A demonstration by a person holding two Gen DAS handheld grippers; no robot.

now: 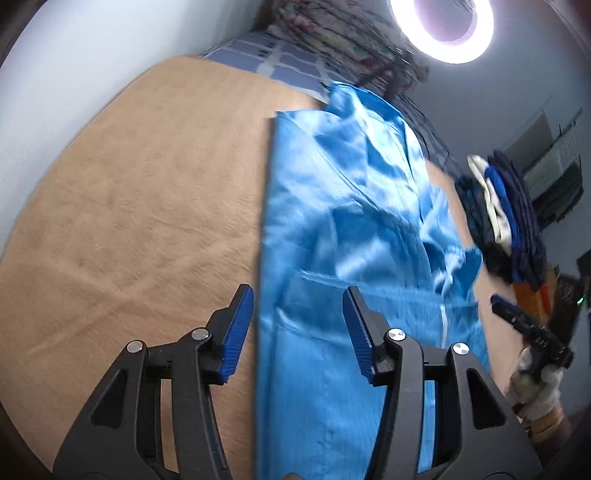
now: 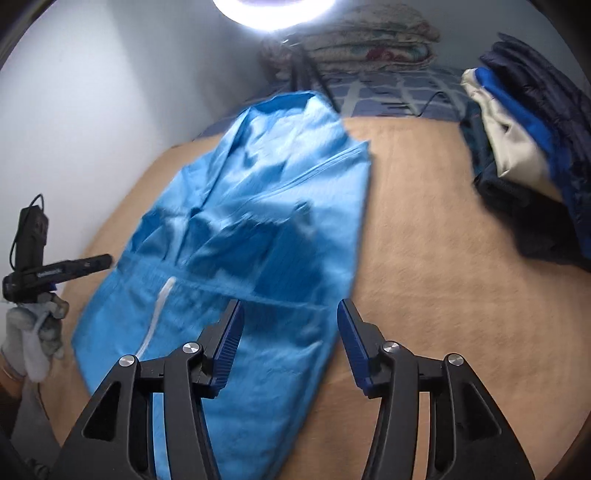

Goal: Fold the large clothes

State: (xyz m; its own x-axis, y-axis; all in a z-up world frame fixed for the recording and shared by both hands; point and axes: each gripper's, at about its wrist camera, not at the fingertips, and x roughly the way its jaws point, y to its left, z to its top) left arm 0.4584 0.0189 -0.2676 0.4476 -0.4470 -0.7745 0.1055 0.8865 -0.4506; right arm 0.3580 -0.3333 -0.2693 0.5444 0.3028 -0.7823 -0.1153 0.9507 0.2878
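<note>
A shiny light-blue garment (image 1: pixel 343 221) lies lengthwise on the tan blanket (image 1: pixel 140 206), folded into a long narrow strip with a straight left edge and a white zip. It also shows in the right wrist view (image 2: pixel 266 221). My left gripper (image 1: pixel 298 295) is open and empty, held above the garment's near left edge. My right gripper (image 2: pixel 290 308) is open and empty, above the garment's near right edge. The right gripper also shows at the right edge of the left wrist view (image 1: pixel 498 301). The left gripper shows at the left of the right wrist view (image 2: pixel 107 260).
A pile of dark blue, bright blue and cream clothes (image 2: pixel 535 147) lies at the right on the blanket (image 2: pixel 443 240). Folded floral quilts (image 2: pixel 369 33) and a checked sheet (image 2: pixel 388 92) lie at the far end. A ring light (image 1: pixel 443 26) stands there. A white wall (image 1: pixel 74 74) runs along the left.
</note>
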